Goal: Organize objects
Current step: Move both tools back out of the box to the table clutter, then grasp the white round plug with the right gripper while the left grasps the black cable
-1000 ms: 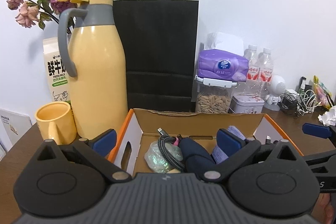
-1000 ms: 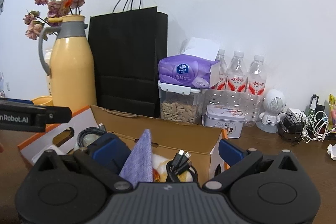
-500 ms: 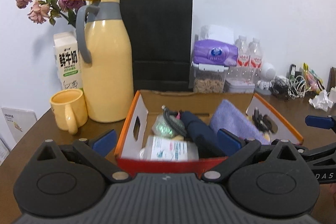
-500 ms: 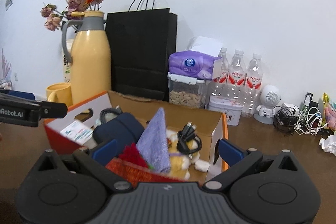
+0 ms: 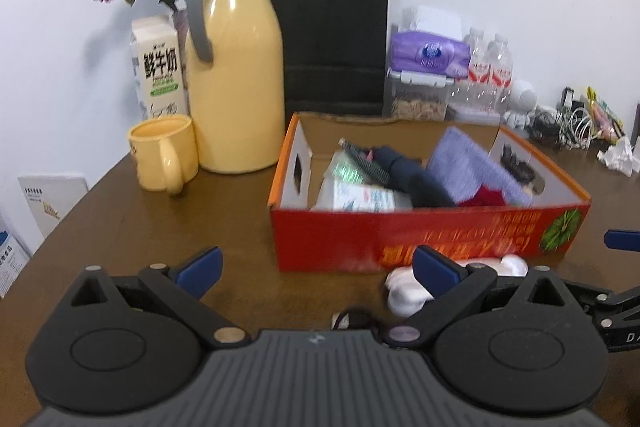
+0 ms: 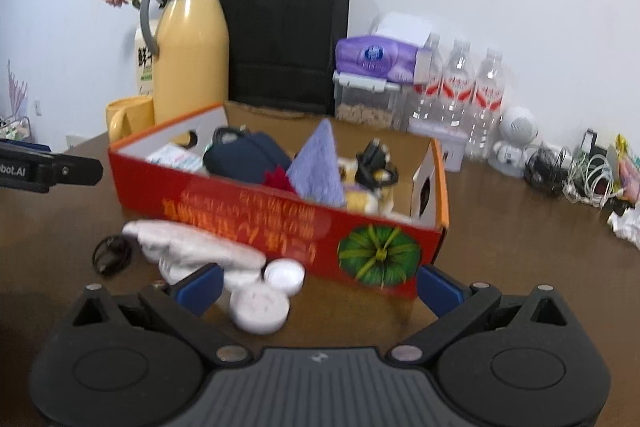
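Sat toward the back of the brown wooden table (image 5: 132,227): the red-and-orange open cardboard box (image 5: 428,239), already stuffed with a navy fabric pouch (image 5: 416,175), a lilac cloth (image 5: 472,167), a black braided cable (image 5: 364,163) and a white printed packet (image 5: 360,197). Lay loose on the table just before its printed front wall: a crumpled white plastic bundle (image 6: 192,251), two white round lids (image 6: 260,307) and a small black coiled cord (image 6: 112,255).

A second earlier, hovered right over the box with only its inside in sight; since then, drew back and rose, so that the front wall and the strays before it came into view. Suggested, as a judgement, that one drop-off was done and the leftovers in front were next — nothing yet picked.

Left gripper (image 5: 316,267): jaws spread wide, nothing between them. Right gripper (image 6: 319,286): the same, blue pads apart and bare, nearest the bundle and the lids.

Showed only in the right view: both lids, the whole cord, and three clear water bottles (image 6: 456,87) in a row. Showed only a corner of the bundle in the left view, yet gave the full white milk carton (image 5: 158,67), the yellow ceramic mug (image 5: 166,151) with its handle, and the yellow thermos jug (image 5: 234,67) before the black paper bag (image 5: 332,27).
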A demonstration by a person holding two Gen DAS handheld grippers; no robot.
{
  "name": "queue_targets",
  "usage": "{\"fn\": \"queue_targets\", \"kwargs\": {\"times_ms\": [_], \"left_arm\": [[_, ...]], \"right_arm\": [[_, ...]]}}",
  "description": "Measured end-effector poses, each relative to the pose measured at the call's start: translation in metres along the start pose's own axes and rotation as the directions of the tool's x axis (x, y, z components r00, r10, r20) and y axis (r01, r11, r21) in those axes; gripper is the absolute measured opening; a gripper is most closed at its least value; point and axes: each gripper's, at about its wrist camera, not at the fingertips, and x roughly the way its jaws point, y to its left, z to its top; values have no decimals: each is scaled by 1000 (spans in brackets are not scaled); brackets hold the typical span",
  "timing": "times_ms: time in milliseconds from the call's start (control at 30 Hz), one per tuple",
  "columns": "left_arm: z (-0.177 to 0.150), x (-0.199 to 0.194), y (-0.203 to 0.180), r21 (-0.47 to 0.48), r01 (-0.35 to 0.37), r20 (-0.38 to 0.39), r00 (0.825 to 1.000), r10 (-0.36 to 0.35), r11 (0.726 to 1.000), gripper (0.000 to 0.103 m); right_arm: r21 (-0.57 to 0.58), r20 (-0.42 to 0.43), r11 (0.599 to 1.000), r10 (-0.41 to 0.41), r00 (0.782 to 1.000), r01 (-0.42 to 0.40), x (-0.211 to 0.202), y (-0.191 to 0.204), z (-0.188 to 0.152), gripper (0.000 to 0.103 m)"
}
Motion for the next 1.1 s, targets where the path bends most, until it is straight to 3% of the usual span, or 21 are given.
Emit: {"fn": "queue_targets", "kwargs": {"times_ms": [433,767,967,1100], "left_arm": [[-20,5,17,-26,-9,-64,998,8,1000,103],[-24,9,18,-33,6,-78,997,-9,999,103],[-26,12,18,-37,10,-86,996,-14,999,103],[-26,13,18,-34,9,-88,996,-12,999,103]], "right_arm": [[21,-110,999,36,993,-34,15,13,-18,103],[144,-96,985,105,990,-91,29,9,-9,69],[179,-89,976,139,986,-121,35,9,-9,39],[171,-76,977,143,987,-128,33,11,-9,38]]}}
